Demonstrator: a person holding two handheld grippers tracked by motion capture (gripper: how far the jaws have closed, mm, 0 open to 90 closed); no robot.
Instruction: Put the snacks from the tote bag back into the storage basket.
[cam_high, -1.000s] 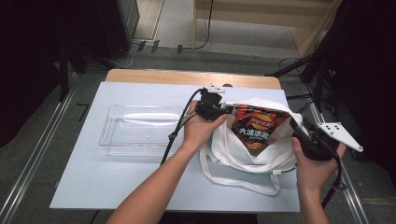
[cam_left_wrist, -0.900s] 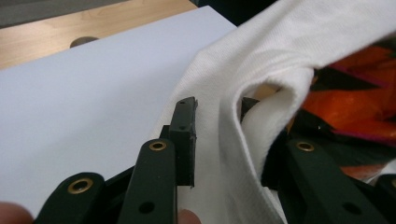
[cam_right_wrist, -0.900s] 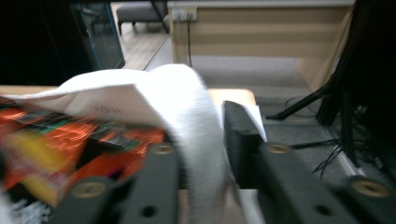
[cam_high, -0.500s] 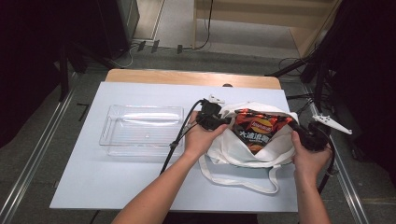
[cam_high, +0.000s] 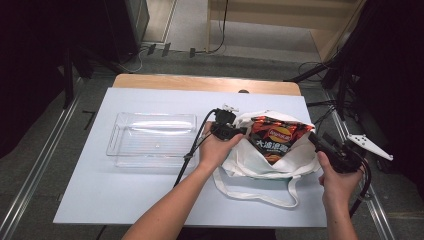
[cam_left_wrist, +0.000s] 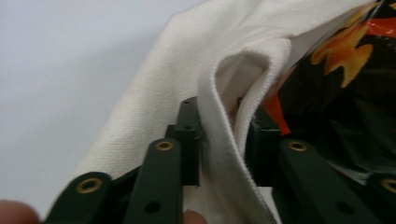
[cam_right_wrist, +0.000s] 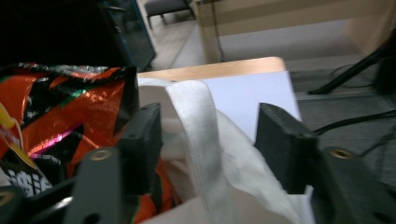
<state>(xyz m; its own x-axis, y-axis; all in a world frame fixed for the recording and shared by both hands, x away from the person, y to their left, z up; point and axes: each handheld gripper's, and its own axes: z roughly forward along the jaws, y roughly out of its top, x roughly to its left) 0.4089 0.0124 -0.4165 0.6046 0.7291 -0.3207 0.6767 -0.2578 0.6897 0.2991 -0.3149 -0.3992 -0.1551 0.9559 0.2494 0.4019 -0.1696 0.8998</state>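
Observation:
A white tote bag (cam_high: 260, 167) lies on the table with an orange and black chip bag (cam_high: 275, 137) standing in its mouth. My left gripper (cam_high: 235, 131) is at the bag's left rim. In the left gripper view its jaws (cam_left_wrist: 224, 135) pinch the folded rim (cam_left_wrist: 219, 93) and have just been opening a little, beside the chip bag (cam_left_wrist: 345, 93). My right gripper (cam_high: 315, 140) is at the bag's right rim. Its jaws (cam_right_wrist: 210, 140) have just been opening and stand wide, with the rim (cam_right_wrist: 196, 116) loose between them and the chip bag (cam_right_wrist: 70, 107) to the left.
An empty clear plastic tray (cam_high: 150, 137) sits left of the bag on the pale blue table top (cam_high: 125, 190). The bag's strap (cam_high: 260, 200) loops toward the front edge. Cables and dark stands are on the floor to the right.
Both hands have come down a little and the tote bag has settled lower and flatter on the table. The right gripper has shifted slightly at the bag's right rim.

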